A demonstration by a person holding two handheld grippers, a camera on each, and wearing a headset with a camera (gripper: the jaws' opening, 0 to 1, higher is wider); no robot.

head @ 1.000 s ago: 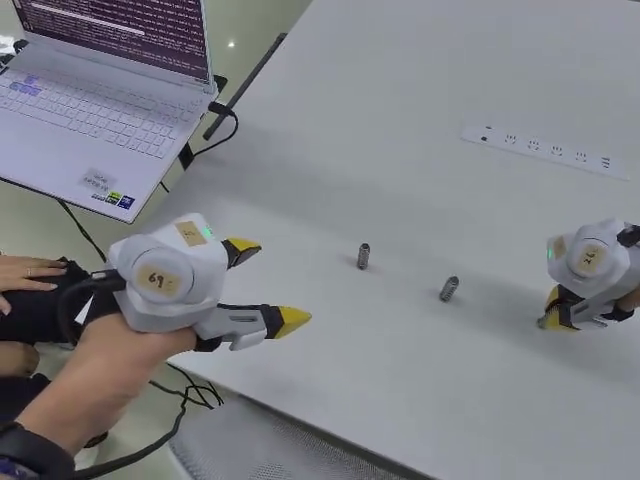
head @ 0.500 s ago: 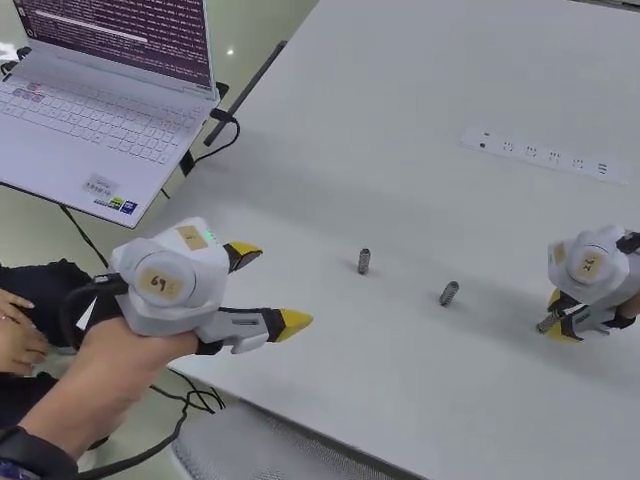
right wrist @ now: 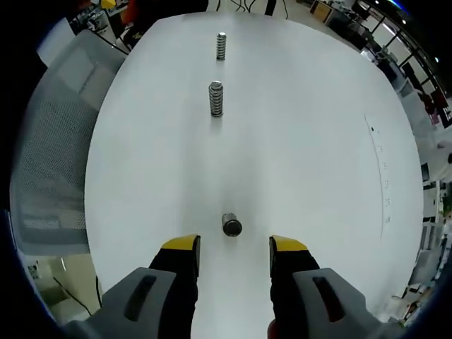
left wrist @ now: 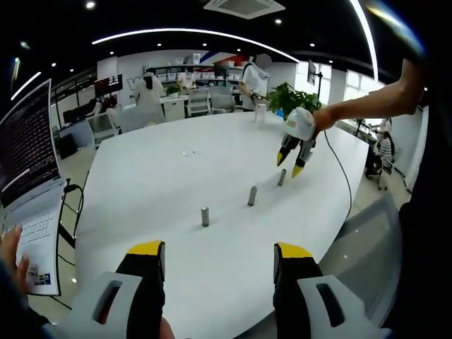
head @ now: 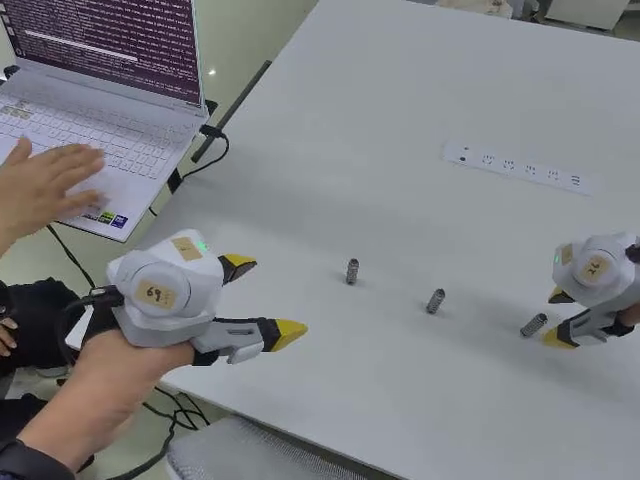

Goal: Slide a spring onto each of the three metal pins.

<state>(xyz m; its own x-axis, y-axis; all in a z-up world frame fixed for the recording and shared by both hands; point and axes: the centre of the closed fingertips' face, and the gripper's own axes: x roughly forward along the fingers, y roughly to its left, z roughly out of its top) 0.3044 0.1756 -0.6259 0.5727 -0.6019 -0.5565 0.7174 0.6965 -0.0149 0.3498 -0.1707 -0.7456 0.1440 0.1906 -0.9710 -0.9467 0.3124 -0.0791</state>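
Three short metal pins with springs around them stand in a row on the white table: one [head: 352, 271], a second [head: 435, 300] and a third [head: 533, 324]. My right gripper [head: 554, 317] hovers just right of the third pin, open, with nothing between its yellow tips. In the right gripper view that pin [right wrist: 232, 226] sits just ahead of the open gripper [right wrist: 234, 244], with the other two [right wrist: 216, 98] [right wrist: 221, 46] farther off. My left gripper [head: 265, 297] is open near the table's front left edge, well short of the nearest pin [left wrist: 205, 216].
An open laptop [head: 90, 140] sits at the left beyond the table edge, with a hand [head: 45, 185] over its keyboard. A white power strip [head: 520, 168] lies at the back right. A grey chair [head: 230, 450] stands below the front edge.
The third spring was between the right gripper's tips; now it stands free just beyond them. A hand has risen over the laptop. The left gripper has stayed in place.
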